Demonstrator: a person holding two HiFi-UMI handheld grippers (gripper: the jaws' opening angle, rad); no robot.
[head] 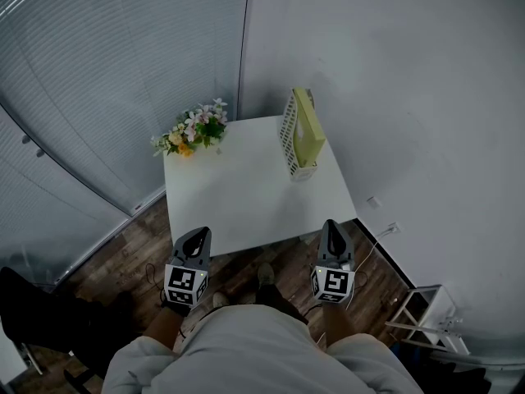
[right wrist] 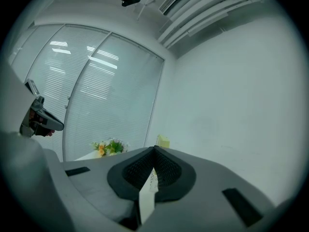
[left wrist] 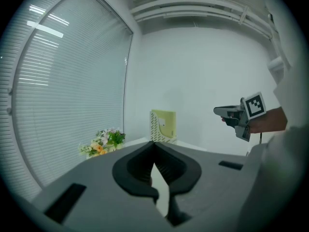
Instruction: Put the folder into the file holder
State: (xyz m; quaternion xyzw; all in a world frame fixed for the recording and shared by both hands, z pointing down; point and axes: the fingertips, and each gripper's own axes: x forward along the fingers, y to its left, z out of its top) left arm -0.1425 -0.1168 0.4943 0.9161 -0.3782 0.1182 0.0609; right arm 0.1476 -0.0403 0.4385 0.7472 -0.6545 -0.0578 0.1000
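Observation:
A yellow-green folder [head: 309,125] stands upright inside the white mesh file holder [head: 288,130] at the back right of the white table [head: 238,195]. The left gripper view shows the folder [left wrist: 165,124] in the holder [left wrist: 154,128] far ahead. Both grippers hang close to the person's body, short of the table's near edge. My left gripper [head: 199,235] is shut with nothing in it, its tips meeting [left wrist: 154,145]. My right gripper [head: 331,226] is also shut and empty [right wrist: 154,152]. The right gripper view catches only the folder's top [right wrist: 162,141] over the jaws.
A bunch of flowers [head: 193,131] sits at the table's back left corner. Blinds cover the glass wall on the left. A wall socket with a cable [head: 385,230] and a white rack [head: 426,310] are at the right, over the wooden floor.

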